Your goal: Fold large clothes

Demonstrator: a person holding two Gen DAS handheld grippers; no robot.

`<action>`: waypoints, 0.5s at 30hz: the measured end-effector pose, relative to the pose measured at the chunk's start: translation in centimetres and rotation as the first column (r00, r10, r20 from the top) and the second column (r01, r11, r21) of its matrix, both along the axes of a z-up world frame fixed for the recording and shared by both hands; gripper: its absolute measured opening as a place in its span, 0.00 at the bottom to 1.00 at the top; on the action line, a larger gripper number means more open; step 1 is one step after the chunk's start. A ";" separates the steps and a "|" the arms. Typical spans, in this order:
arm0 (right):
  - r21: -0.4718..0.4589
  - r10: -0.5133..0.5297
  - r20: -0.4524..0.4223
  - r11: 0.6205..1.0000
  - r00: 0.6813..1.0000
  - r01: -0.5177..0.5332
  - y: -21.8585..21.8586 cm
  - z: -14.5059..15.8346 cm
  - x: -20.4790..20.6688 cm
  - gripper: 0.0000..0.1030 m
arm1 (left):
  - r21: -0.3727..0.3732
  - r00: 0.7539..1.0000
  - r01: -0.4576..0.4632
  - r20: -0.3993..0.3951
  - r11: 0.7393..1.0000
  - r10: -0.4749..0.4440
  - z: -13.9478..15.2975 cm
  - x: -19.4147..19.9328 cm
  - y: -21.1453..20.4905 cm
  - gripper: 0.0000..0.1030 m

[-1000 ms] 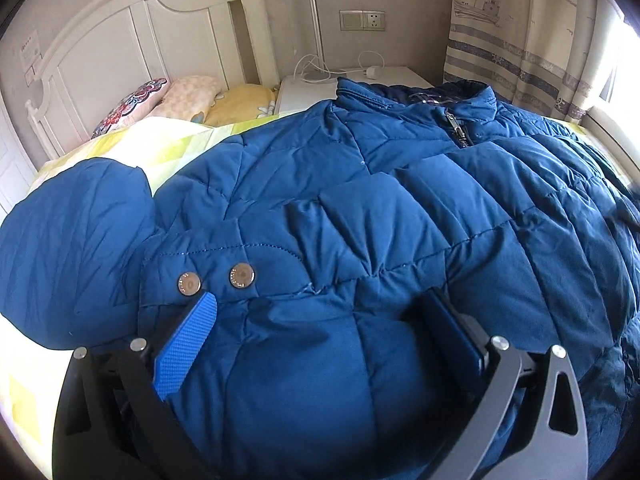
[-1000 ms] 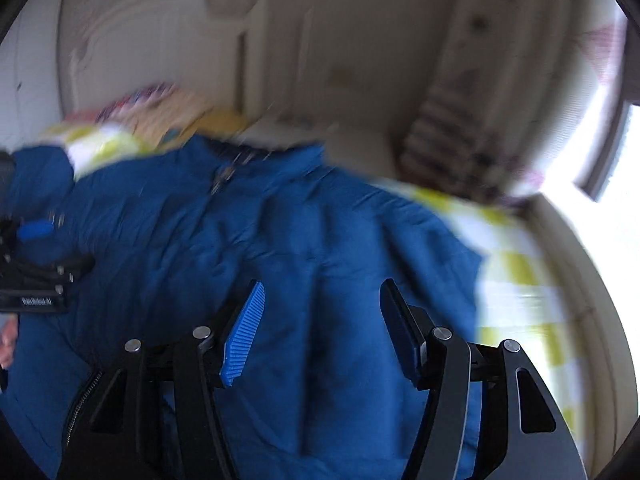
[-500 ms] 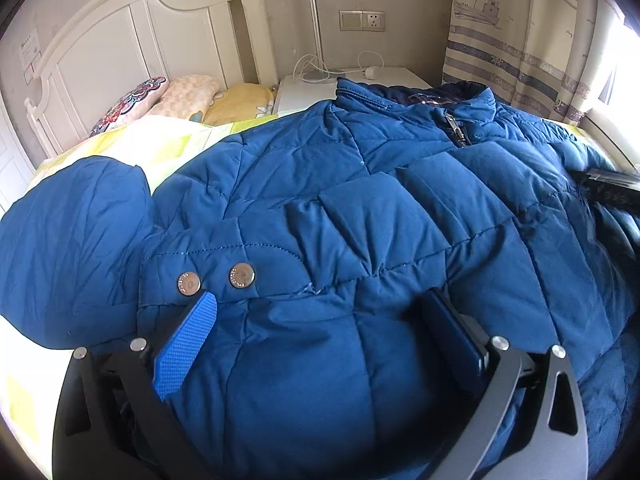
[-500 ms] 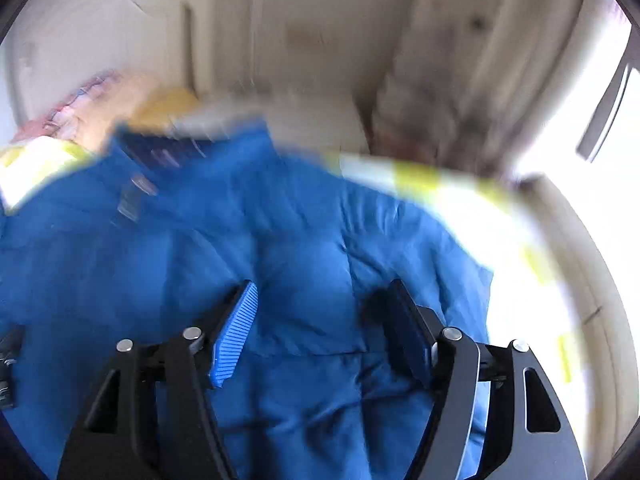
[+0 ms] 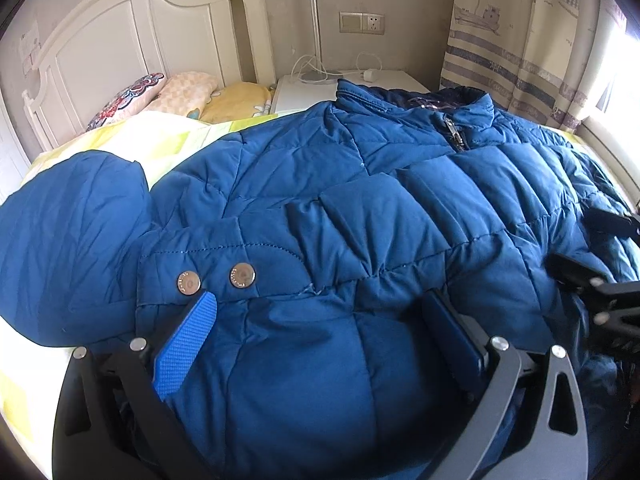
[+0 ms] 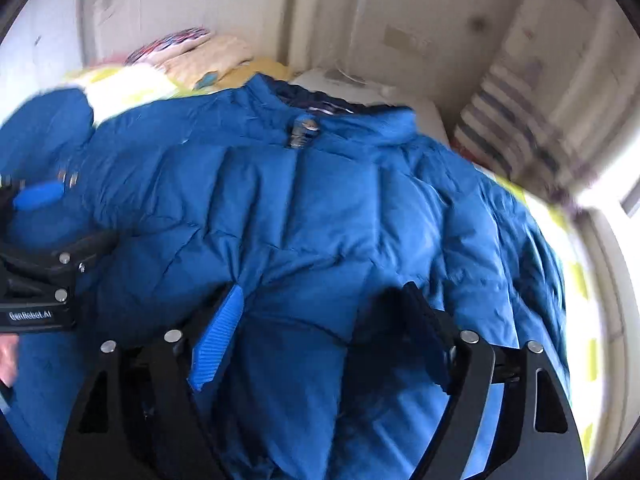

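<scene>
My left gripper [image 5: 316,344] straddles a puffed ridge of the blue down jacket [image 5: 360,208] at the near edge of the bed [image 5: 132,148], spread wide; whether its pads pinch I cannot tell. My right gripper [image 6: 320,336] has just been opening, the jacket bulging between its parted jaws. Beyond, the jacket lies zipped and spread toward the headboard [image 5: 120,36]; I judge folding barely begun.
</scene>
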State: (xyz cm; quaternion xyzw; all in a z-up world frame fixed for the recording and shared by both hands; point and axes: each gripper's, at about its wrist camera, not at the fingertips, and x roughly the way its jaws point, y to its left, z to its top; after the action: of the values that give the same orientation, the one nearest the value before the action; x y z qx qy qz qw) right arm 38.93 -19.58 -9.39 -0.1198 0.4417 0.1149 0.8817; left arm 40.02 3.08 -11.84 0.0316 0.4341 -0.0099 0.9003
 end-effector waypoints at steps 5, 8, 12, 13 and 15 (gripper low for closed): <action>0.046 -0.024 0.088 0.999 0.996 0.020 -1.9 3.3 -4.3 0.76 | -0.092 0.998 -0.001 0.058 0.996 0.007 0.9 -0.9 1.3 0.98; -0.028 -0.032 0.038 0.999 0.999 0.033 -2.3 0.6 -4.6 0.79 | -0.298 0.976 -0.042 0.190 0.954 0.102 3.0 -2.9 5.2 0.98; 0.032 -0.065 0.034 0.997 0.997 0.064 -3.4 -0.5 -4.5 0.83 | -0.533 0.893 -0.224 0.223 0.816 0.391 5.5 -5.8 13.2 0.98; 0.013 -0.063 0.038 0.998 0.997 0.063 -3.3 -0.5 -4.7 0.83 | -0.588 0.857 -0.273 0.211 0.762 0.470 5.8 -7.0 15.5 0.98; 0.009 -0.063 0.042 0.998 0.997 0.062 -3.2 -0.4 -5.3 0.83 | -0.711 0.763 -0.343 0.171 0.614 0.624 5.6 -10.1 20.9 0.98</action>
State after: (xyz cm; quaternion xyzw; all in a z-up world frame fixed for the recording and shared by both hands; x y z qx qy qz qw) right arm 33.67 -22.82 -9.84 -0.1052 0.4260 0.0864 0.8944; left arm 29.94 23.94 -6.22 -0.3976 0.1998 0.0984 0.8901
